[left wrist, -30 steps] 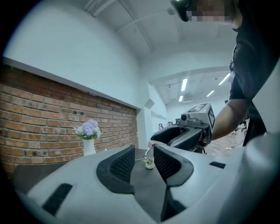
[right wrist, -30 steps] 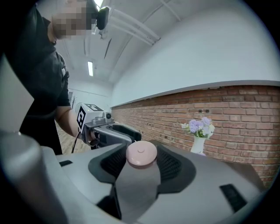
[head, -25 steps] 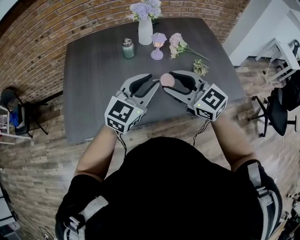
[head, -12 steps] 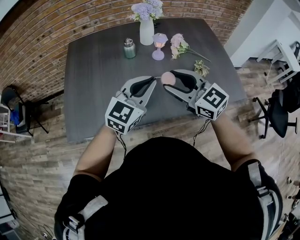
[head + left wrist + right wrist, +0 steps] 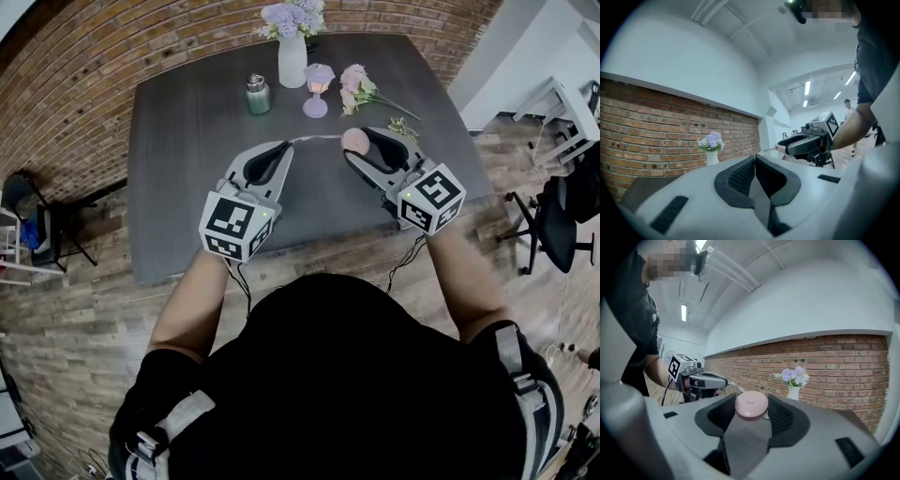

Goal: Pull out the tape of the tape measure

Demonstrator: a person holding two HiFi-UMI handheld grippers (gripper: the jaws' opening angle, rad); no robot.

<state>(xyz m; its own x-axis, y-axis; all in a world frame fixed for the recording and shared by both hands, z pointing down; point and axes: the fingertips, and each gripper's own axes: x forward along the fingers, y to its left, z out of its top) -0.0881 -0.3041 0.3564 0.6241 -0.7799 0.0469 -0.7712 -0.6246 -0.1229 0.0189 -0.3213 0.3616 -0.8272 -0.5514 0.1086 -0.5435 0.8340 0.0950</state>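
Note:
A round pink tape measure (image 5: 354, 142) sits between the fingers of my right gripper (image 5: 355, 140), which is shut on it above the dark table (image 5: 187, 187). In the right gripper view the case (image 5: 751, 405) fills the gap between the pads. A thin strip of tape (image 5: 319, 138) runs left from the case to my left gripper (image 5: 289, 144), whose jaws are shut on the tape's end. In the left gripper view the pads meet (image 5: 754, 158), and the right gripper (image 5: 783, 146) faces me a short way off. The pinched tape end itself is hidden between the pads.
At the table's far edge stand a white vase of purple flowers (image 5: 292, 47), a green-lidded jar (image 5: 257, 96) and a small purple lamp (image 5: 317, 89). Cut flowers (image 5: 361, 89) and a green sprig (image 5: 403, 127) lie to the right. An office chair (image 5: 553, 225) stands on the floor at right.
The left jaws closed at the tape measure's side. Both grippers then moved apart, left one leftward and right one rightward, and a short length of tape now spans the gap.

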